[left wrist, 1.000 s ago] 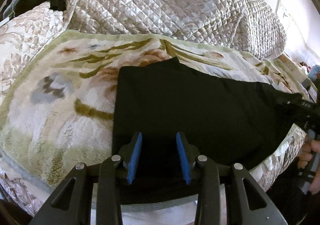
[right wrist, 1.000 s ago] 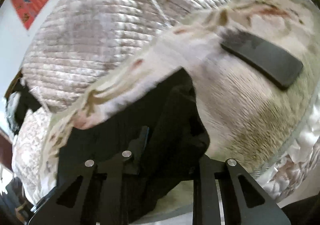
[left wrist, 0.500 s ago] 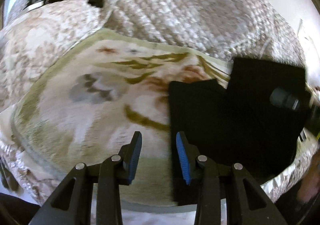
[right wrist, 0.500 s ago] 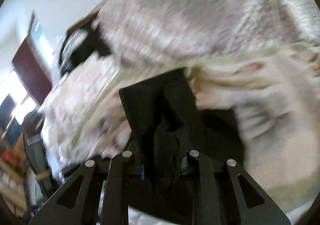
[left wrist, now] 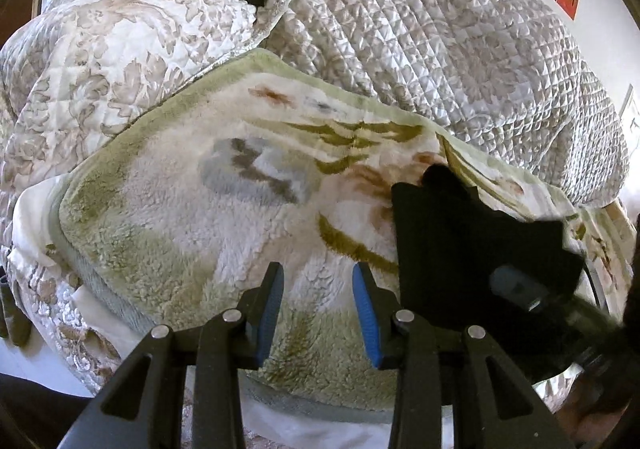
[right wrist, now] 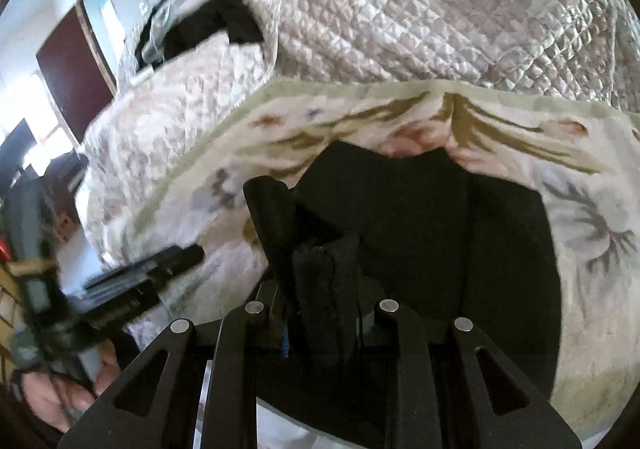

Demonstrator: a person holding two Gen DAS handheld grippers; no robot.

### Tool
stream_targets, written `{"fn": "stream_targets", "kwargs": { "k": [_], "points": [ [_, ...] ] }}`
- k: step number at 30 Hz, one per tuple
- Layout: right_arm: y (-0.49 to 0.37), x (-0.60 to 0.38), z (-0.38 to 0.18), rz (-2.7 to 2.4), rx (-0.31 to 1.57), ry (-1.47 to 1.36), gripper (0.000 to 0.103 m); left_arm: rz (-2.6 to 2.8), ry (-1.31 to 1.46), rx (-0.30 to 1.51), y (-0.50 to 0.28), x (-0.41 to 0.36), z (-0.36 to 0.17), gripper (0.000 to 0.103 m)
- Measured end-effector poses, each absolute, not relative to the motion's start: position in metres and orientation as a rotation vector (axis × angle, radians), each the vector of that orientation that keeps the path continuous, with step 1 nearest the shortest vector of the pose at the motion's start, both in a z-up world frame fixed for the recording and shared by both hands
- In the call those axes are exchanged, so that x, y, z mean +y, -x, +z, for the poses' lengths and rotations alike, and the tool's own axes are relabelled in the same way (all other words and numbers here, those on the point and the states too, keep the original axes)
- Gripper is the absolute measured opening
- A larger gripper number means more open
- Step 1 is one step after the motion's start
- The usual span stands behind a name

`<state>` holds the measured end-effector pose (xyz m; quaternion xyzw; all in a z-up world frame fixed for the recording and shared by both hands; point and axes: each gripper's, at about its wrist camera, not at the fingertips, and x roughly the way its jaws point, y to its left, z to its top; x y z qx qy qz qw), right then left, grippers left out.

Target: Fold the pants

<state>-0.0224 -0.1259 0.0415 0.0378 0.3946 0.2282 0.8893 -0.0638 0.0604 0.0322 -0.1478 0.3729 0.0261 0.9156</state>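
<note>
My left gripper hovers released above the fleece blanket. My right gripper clamps a bunched fold of the black pants, which lie on the blanket's right side.

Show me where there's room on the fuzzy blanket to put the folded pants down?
The widest bare patch of the fuzzy blanket lies left of the black pants, in front of the open left hand-held gripper and below the quilted bedspread. It is crowded on the right, where the right hand-held gripper is shut on the bunched pants.
</note>
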Motion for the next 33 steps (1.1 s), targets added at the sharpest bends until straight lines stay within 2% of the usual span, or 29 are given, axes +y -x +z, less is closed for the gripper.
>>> {"fn": "stream_targets", "kwargs": {
  "k": [3, 10, 12, 14, 16, 23, 27, 29, 31, 33],
  "points": [
    [0.027, -0.117, 0.022, 0.477, 0.842, -0.031, 0.022, 0.054, 0.307, 0.765, 0.065, 0.061, 0.033, 0.038],
    [0.035, -0.114, 0.026, 0.459, 0.804, 0.023, 0.023, 0.067, 0.311, 0.759, 0.066, 0.065, 0.033, 0.038],
    [0.037, -0.111, 0.023, 0.47, 0.789, 0.045, 0.028, 0.066, 0.309, 0.756, 0.066, 0.064, 0.034, 0.038],
    [0.039, -0.112, 0.024, 0.496, 0.784, 0.036, 0.043, 0.067, 0.309, 0.755, 0.066, 0.064, 0.034, 0.038],
    [0.043, -0.112, 0.031, 0.524, 0.787, 0.012, 0.045, 0.075, 0.311, 0.75, 0.067, 0.066, 0.034, 0.038],
    [0.07, -0.129, 0.071, 0.671, 0.66, -0.062, 0.046, 0.107, 0.324, 0.742, 0.068, 0.074, 0.035, 0.038],
    [0.062, -0.159, 0.062, 0.531, 0.659, -0.14, 0.045, 0.101, 0.316, 0.741, 0.067, 0.073, 0.035, 0.038],
    [0.049, -0.17, 0.043, 0.435, 0.738, -0.17, 0.03, 0.091, 0.308, 0.741, 0.065, 0.068, 0.036, 0.038],
    [0.042, -0.17, 0.018, 0.424, 0.839, -0.172, 0.027, 0.073, 0.298, 0.743, 0.061, 0.062, 0.038, 0.038],
    [0.049, -0.16, 0.02, 0.5, 0.828, -0.128, 0.027, 0.049, 0.284, 0.741, 0.058, 0.054, 0.043, 0.038]
  ]
}}
